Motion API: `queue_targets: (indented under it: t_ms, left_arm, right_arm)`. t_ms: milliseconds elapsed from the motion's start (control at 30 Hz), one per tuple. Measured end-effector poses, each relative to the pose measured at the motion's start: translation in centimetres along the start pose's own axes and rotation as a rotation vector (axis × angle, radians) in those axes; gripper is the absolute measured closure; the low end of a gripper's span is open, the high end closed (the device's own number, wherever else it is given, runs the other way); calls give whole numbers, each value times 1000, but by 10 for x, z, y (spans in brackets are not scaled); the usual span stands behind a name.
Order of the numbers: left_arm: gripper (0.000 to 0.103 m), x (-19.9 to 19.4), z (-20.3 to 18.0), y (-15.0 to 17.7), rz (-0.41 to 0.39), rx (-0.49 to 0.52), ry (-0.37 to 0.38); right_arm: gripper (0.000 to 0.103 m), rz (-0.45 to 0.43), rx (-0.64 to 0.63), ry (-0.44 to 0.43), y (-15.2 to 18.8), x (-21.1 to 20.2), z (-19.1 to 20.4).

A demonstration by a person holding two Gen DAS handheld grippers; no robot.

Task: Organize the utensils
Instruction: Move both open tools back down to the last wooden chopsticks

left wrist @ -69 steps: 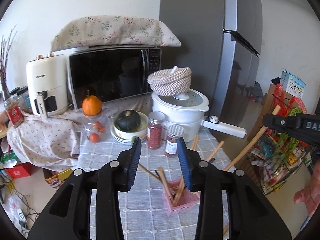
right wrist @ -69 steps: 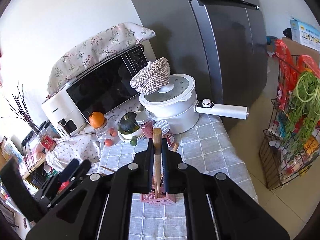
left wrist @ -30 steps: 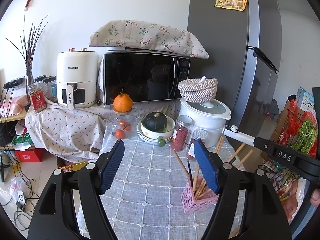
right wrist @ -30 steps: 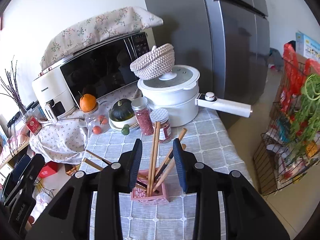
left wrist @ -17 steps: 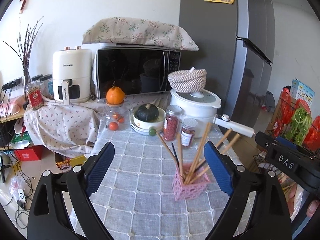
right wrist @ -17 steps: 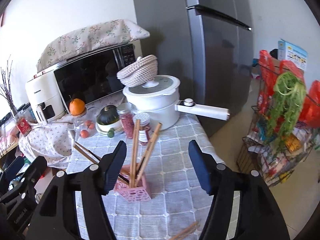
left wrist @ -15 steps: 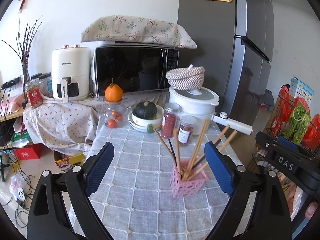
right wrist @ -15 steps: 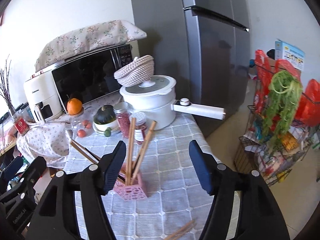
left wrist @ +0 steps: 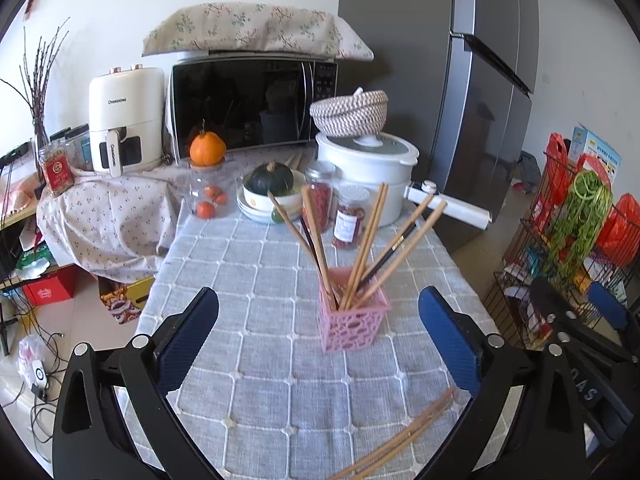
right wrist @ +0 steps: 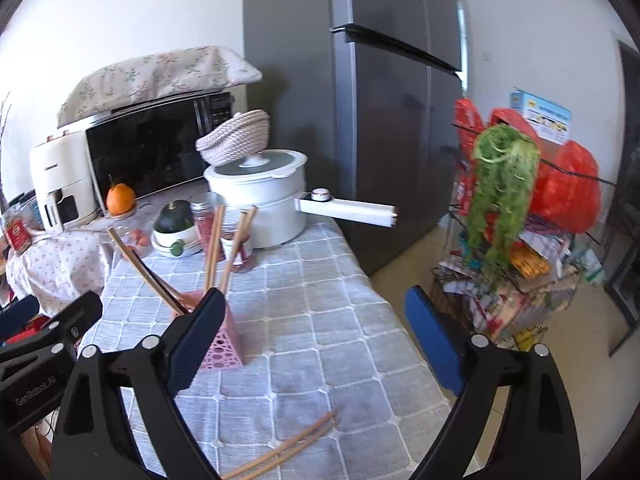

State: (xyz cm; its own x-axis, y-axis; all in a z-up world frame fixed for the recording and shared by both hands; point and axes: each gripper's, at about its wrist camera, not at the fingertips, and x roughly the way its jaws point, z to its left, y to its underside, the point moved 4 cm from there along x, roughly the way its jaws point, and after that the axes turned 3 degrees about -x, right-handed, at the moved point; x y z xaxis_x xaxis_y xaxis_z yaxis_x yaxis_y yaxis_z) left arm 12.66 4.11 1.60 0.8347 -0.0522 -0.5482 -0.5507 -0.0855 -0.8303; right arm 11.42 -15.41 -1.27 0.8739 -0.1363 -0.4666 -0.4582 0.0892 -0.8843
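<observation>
— What changed?
— My left gripper [left wrist: 318,334] and right gripper [right wrist: 314,334] have pulled back, both spread wide and empty. The stick I carried now stands in the pink holder [left wrist: 352,320].
— What's left?
— Loose chopsticks [right wrist: 282,450] lying on the cloth, near me.

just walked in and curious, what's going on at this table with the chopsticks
A person with a gripper in each hand is tidying chopsticks. Both the left gripper and the right gripper are open and hold nothing. Several chopsticks stand in the pink holder, and a few loose chopsticks lie on the tablecloth near its front edge.
</observation>
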Motion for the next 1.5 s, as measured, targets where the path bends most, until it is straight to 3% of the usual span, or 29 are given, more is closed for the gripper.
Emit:
queue_targets:
  t_ms: [367, 800, 967, 1100, 1300, 1500]
  left_arm:
    - [7, 7, -18, 20, 34, 65, -3]
    - [7, 57, -49, 60, 202, 218, -5]
    - [7, 84, -69, 82, 348, 292, 70]
    - [7, 109, -91, 98, 518, 335, 196]
    - [7, 139, -108, 104, 676, 264, 298]
    - [11, 158, -122, 118, 783, 287, 283]
  right_arm:
    - [6, 21, 24, 124, 30, -4, -31]
    - [6, 208, 105, 124, 82, 18, -74]
    - [6, 294, 187, 99, 96, 23, -98]
    - [6, 349, 290, 95, 106, 27, -122]
    - [6, 399, 326, 90, 115, 33, -134]
    - [6, 423, 320, 98, 120, 35, -140]
